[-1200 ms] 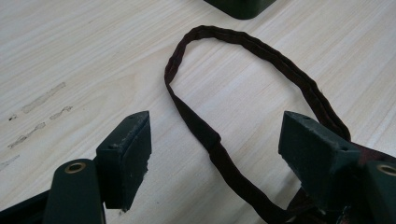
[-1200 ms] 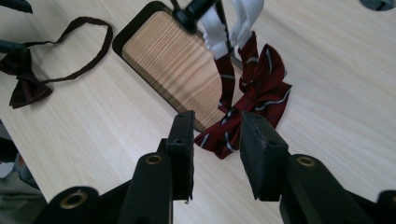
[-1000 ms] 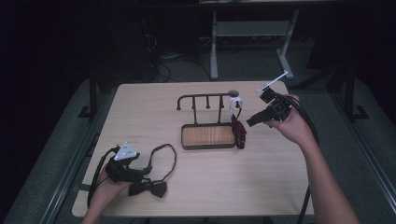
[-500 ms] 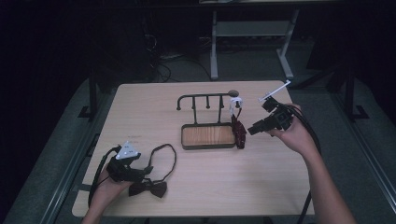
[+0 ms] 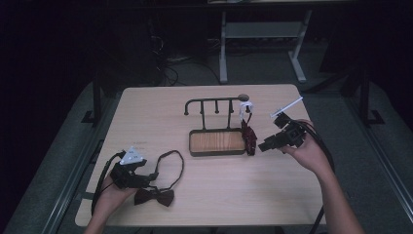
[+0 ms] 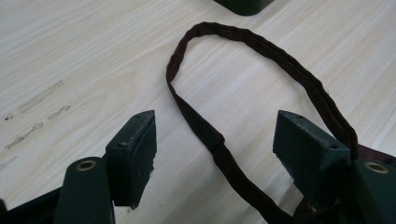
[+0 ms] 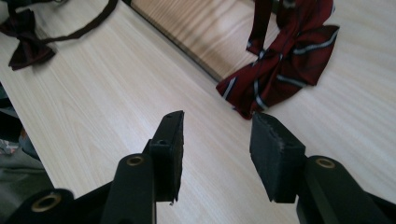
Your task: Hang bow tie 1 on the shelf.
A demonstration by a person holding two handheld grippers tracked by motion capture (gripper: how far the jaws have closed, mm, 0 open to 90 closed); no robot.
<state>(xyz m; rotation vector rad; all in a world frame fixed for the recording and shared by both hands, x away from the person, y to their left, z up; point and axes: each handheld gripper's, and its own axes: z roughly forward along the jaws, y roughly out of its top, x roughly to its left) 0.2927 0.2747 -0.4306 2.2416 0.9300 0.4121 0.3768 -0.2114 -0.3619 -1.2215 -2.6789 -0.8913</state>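
- The left claw rests low on the counter near its front left corner; its jaws have just been closing a little yet stand apart, pressing on nothing.
- The dark bow tie lies just beside it, and its strap loops across the wood between those jaws.
- A wooden tray with a peg rack sits mid-counter.
- A striped red tie hangs from the rack and spills over the tray's right edge.
- The right claw points at that tie, jaws apart and just opening, nothing between them.
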